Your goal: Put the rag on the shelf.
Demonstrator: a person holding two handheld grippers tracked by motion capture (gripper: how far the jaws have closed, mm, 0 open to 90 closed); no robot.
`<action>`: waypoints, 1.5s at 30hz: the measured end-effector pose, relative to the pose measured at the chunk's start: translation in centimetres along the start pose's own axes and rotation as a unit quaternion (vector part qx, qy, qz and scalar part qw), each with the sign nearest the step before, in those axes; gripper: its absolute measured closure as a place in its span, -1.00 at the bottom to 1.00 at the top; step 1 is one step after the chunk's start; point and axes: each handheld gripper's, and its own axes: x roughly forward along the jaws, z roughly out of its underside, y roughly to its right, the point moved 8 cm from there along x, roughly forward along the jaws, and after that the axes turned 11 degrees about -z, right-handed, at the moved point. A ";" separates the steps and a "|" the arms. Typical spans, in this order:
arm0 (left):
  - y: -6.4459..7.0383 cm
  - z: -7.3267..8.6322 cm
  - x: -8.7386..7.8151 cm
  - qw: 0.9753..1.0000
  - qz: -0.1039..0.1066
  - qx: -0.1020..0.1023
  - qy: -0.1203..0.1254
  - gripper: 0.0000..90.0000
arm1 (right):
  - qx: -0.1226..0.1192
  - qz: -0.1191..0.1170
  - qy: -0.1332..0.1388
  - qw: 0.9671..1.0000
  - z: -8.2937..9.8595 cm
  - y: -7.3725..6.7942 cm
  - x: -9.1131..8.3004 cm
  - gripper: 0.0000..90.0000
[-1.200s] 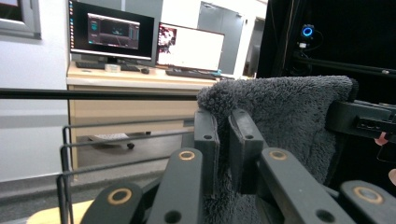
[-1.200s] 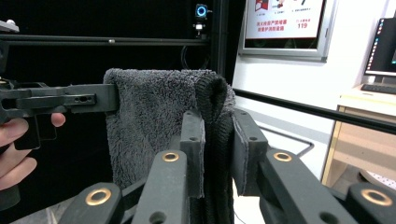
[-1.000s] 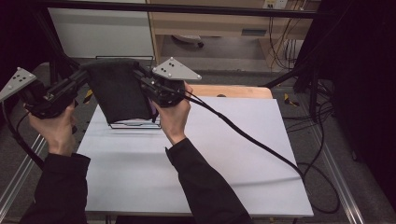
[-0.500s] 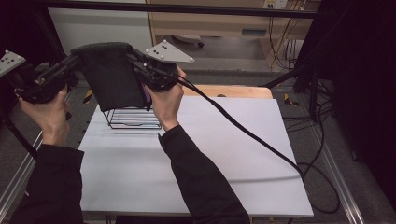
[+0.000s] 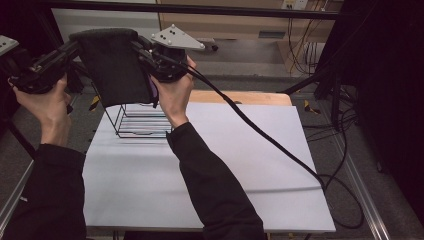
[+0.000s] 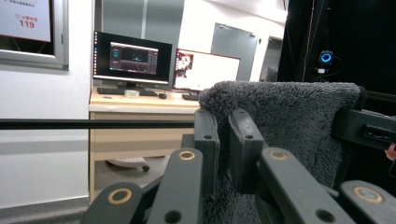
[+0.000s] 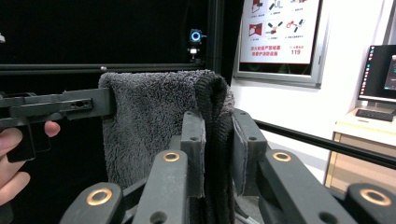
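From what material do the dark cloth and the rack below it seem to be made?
Cloth: soft, fluffy dark grey pile, probably fleece or microfibre towelling; the fuzzy surface shows it. Rack: thin black wire, probably coated metal; the rods are straight and slim.

towel (image 5: 116,65) held up between left gripper (image 5: 70,50) and right gripper (image 5: 141,50), above wire rack (image 5: 142,120) on table (image 5: 260,165) far-left part
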 end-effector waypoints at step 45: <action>-3.1 -2.4 7.1 0.999 -0.038 0.010 -0.015 0.83 | -0.009 0.029 -0.013 0.999 -1.7 4.6 5.5 0.72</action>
